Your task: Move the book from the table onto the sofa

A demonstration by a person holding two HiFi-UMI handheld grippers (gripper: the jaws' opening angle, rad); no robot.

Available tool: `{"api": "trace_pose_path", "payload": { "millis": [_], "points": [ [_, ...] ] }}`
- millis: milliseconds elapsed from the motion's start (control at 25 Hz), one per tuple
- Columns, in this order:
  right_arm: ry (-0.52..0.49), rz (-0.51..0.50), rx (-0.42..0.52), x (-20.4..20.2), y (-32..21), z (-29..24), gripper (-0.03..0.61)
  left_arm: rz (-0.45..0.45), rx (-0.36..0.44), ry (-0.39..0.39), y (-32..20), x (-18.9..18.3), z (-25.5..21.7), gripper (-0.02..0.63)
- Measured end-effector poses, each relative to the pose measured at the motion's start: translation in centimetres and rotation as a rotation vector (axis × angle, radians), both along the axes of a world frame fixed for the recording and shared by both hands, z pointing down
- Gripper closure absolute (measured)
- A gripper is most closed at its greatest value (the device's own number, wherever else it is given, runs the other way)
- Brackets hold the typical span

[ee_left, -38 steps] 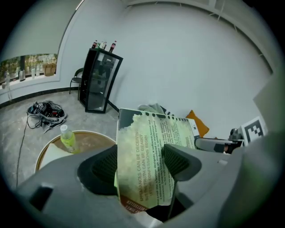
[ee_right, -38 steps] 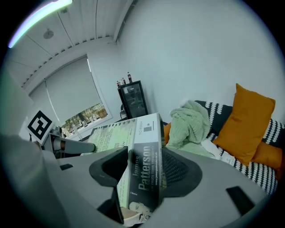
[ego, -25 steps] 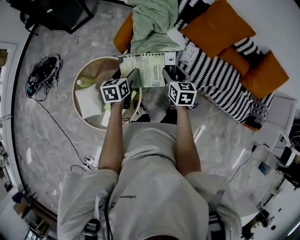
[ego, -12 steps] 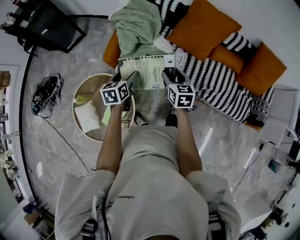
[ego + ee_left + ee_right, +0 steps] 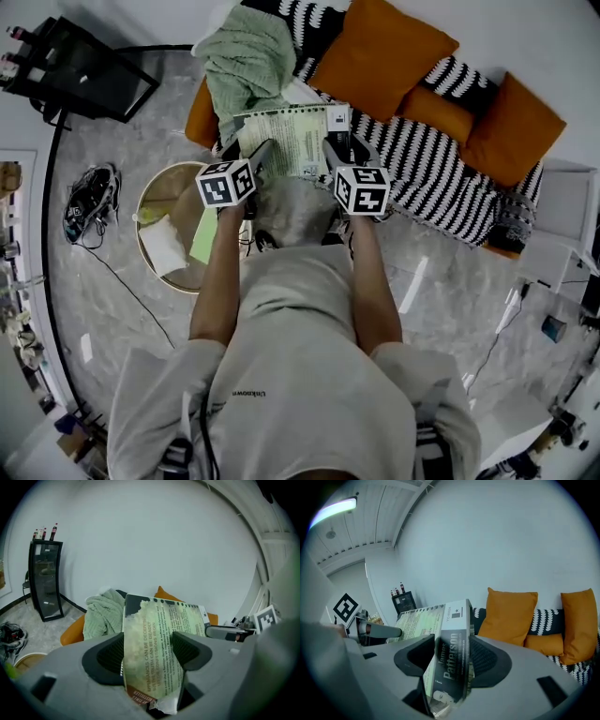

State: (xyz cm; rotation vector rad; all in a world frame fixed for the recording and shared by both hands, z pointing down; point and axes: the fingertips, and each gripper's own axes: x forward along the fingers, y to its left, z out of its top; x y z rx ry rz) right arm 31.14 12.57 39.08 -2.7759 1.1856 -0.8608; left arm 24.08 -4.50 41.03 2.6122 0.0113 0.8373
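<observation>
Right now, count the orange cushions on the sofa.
4: large cushion past the book, low cushion beside it, right cushion, left cushion partly under the green blanket. Others may be hidden.

A green blanket (image 5: 246, 61) lies near an orange cushion (image 5: 380, 54); black cabinet (image 5: 86, 77) well apart.

The book (image 5: 452, 666) shows "James Patterson" on its spine, "Appearances can be deceiving" on back.

The striped sofa (image 5: 441, 178) carries orange cushions (image 5: 380, 56) and a crumpled green blanket (image 5: 246, 61).
</observation>
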Motion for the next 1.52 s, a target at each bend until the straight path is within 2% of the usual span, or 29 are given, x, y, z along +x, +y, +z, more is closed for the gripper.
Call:
{"api": "trace_pose_path", "payload": {
  "millis": [360, 840, 1520],
  "points": [
    [-0.001, 0.030, 0.023, 3.1, 4.9, 0.5, 0.364, 0.045, 0.031, 0.004, 4.6, 3.7, 0.0, 0.301],
    [-0.033, 0.127, 0.031, 7.2, 15.6, 2.0, 0.364, 0.159, 0.062, -0.022, 14.8, 9.7, 0.7, 0.301],
    [-0.077, 0.250, 0.032, 7.6, 26.4, 4.1, 0.365, 0.310, 0.058, -0.048, 24.9, 13.0, 2.7, 0.301]
  ]
}}
